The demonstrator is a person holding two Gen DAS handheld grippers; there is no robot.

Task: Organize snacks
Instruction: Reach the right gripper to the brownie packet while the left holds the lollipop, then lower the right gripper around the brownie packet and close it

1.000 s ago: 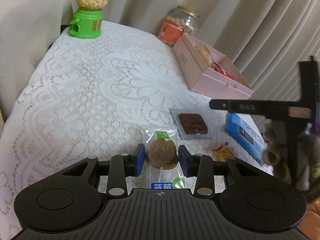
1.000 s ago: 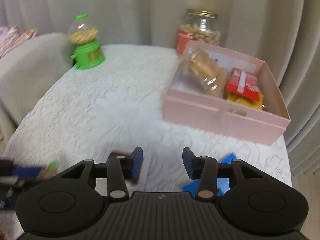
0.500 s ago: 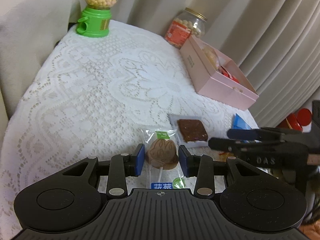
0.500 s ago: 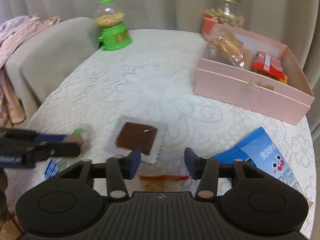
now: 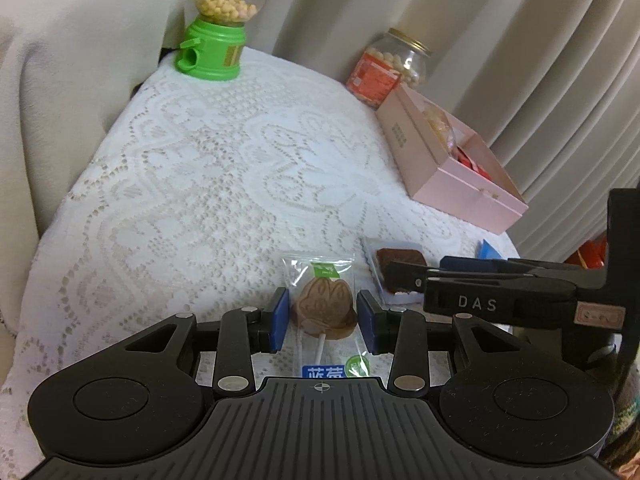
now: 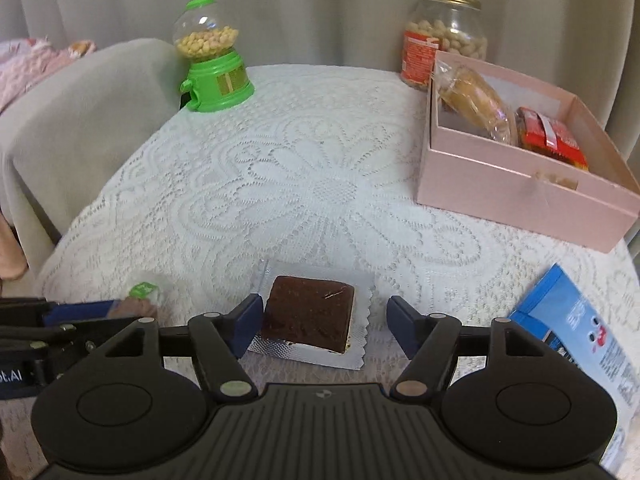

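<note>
Partly done: pink box far ahead-right of the right hand-held gripper holds some snacks, while that gripper gapes wide around the brownie and the left hand-held gripper narrowly brackets the lollipop, neither visibly gripped, blue packet loose on the counter.

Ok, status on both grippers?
Left gripper open around lollipop. Right gripper open around brownie pack. Pink box unobstructed.

Both wrist cameras look low and close across the lace-covered table, sharing the pink box.
</note>
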